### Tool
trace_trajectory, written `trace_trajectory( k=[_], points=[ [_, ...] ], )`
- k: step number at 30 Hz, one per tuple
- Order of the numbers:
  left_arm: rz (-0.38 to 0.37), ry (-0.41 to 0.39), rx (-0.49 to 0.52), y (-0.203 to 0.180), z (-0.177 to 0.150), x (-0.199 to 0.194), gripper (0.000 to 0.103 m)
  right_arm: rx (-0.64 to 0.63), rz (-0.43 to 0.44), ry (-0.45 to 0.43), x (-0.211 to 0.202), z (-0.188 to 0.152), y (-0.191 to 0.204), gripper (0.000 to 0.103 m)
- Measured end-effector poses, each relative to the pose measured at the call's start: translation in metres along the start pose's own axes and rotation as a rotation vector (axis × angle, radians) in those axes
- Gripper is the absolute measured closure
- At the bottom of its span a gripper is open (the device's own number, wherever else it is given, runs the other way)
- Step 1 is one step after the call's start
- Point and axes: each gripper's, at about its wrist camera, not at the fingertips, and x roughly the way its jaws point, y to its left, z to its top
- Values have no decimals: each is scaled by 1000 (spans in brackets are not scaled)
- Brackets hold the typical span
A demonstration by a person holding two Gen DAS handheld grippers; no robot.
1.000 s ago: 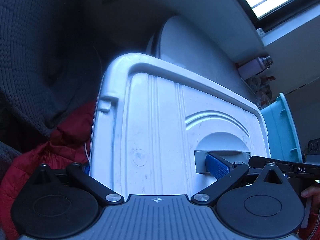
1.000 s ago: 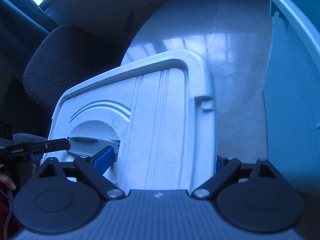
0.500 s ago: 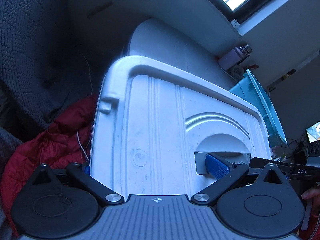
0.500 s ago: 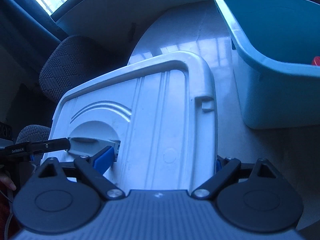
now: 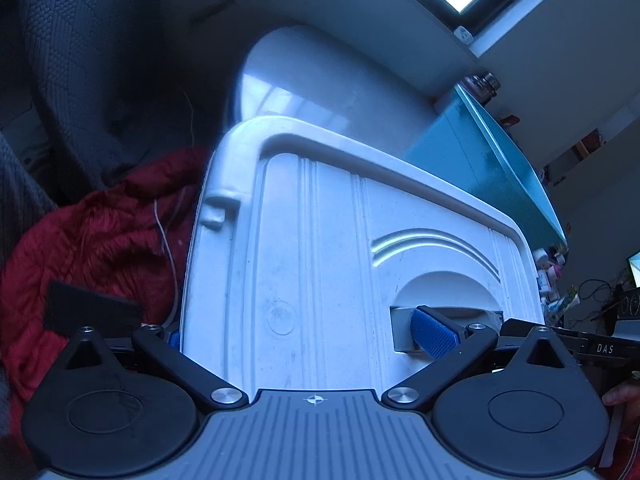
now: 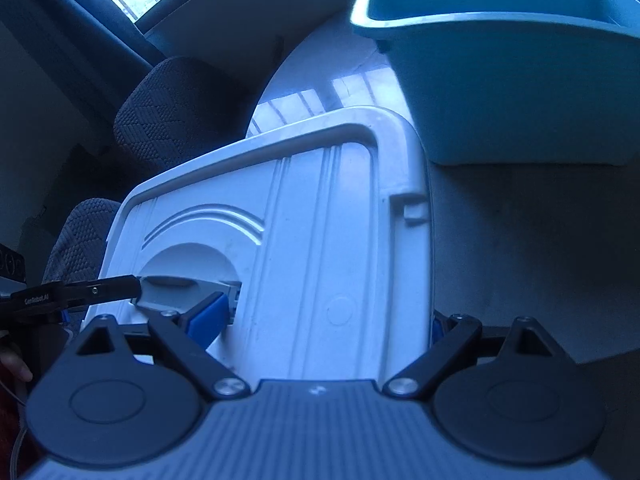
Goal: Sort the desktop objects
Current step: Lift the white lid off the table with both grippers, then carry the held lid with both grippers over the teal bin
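A white plastic lid (image 5: 320, 248) was held between both grippers above a pale round table (image 5: 320, 80). The left gripper (image 5: 304, 336) had its jaws spread wide across the lid's near end, one blue pad tucked into the recessed handle (image 5: 436, 312) at the lid's middle and the other, mostly hidden, against the lid's left edge, so it was clamped on the lid. The right gripper (image 6: 320, 328) gripped the same lid from the other side in the same way, jaws wide, one blue pad (image 6: 208, 320) pressed into the handle recess and the other at the lid's right edge. In each wrist view the other gripper's black finger reached in toward the handle. A teal plastic tub (image 6: 520, 88) stood on the table just beyond the lid's far right corner, apart from it. A red padded jacket (image 5: 100, 248) lay below the lid on the left, and a dark woven chair back (image 6: 176, 112) stood behind the table.
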Motion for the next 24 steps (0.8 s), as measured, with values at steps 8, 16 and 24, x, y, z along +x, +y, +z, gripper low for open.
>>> trace_trajectory(
  k=[8,16,24],
  points=[
    [-5,4,25,-84,-83,19,0,26,-15,-12,-67,-55,-66,10],
    [-17,3,35,-132,-139,17,0,29,-20,-32,-111,-97,-99,10],
    [-9,-7,53,-164,-185,8,0,34,-9,-62,-141,-133,-119,10]
  ],
)
